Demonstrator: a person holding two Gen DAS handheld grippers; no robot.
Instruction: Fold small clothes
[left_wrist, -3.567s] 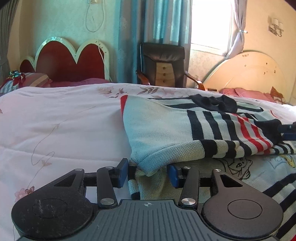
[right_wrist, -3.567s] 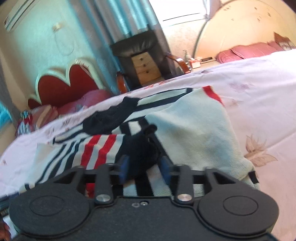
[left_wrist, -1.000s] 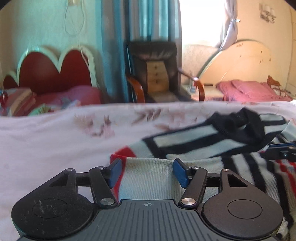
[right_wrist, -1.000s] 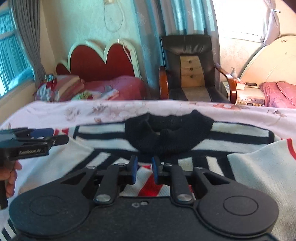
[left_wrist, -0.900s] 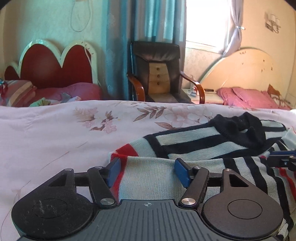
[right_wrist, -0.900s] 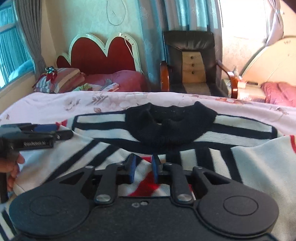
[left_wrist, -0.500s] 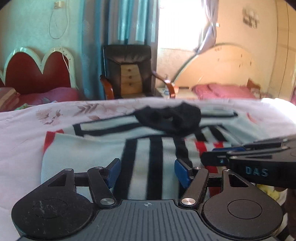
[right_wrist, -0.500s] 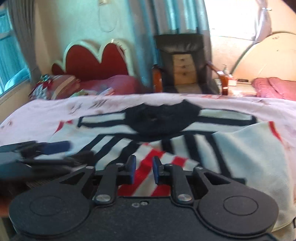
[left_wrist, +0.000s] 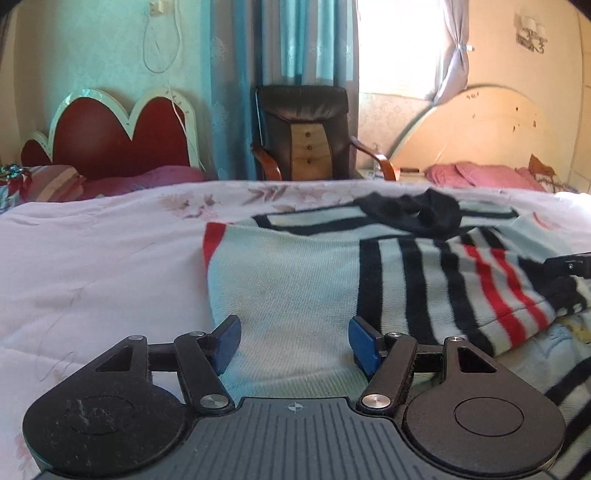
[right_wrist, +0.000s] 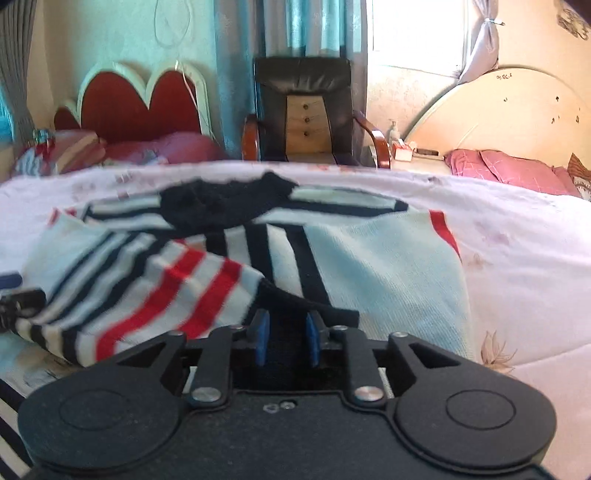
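Sweater (left_wrist: 295, 280) is lying on the bed (left_wrist: 92, 266) at twelve o'clock, both sleeves folded in, while we are holding left fingers (left_wrist: 294, 341) released, right fingers (right_wrist: 284, 341) just widening off its dark cuff (right_wrist: 310, 310); bottom fold remaining.

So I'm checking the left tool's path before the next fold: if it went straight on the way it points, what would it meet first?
Most likely the pale plain part of the striped sweater, which lies just ahead of the open left tool. Depth is hard to judge.
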